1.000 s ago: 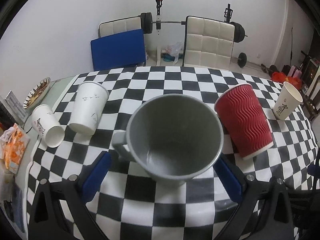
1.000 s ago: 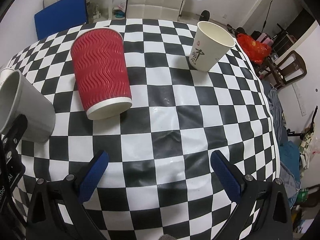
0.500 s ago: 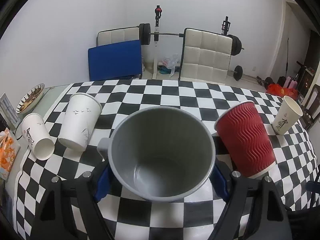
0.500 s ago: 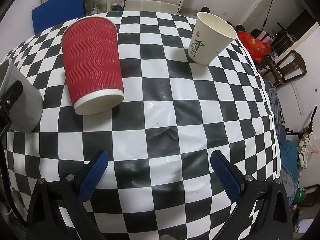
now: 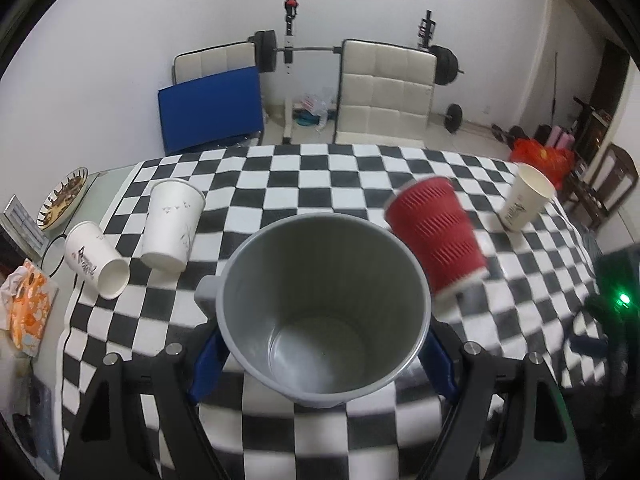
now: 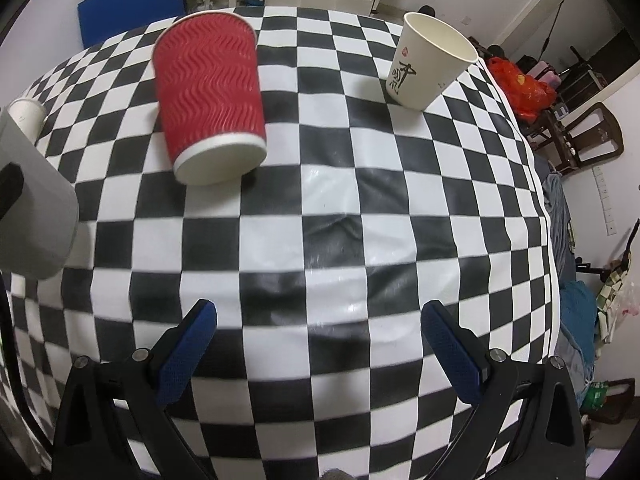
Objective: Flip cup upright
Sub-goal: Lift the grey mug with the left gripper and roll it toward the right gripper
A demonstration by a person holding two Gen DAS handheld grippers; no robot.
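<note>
My left gripper (image 5: 320, 354) is shut on a grey mug (image 5: 324, 312), its blue pads pressing both sides. The mug's mouth faces the camera and its handle points left. The mug also shows at the left edge of the right wrist view (image 6: 36, 208). A red ribbed paper cup (image 5: 436, 236) stands upside down on the checkered table to the mug's right; it also shows in the right wrist view (image 6: 210, 96). My right gripper (image 6: 318, 352) is open and empty above the table.
A white paper cup (image 6: 430, 64) stands upright at the far right. Two white paper cups (image 5: 172, 224) (image 5: 96, 258) are at the left, one upside down, one on its side. A plate (image 5: 62, 200) and an orange packet (image 5: 28, 308) sit at the table's left edge.
My left gripper closed onto the grey mug and lifted it, with its mouth tilted more toward the camera. The right gripper drifted slightly and stayed open.
</note>
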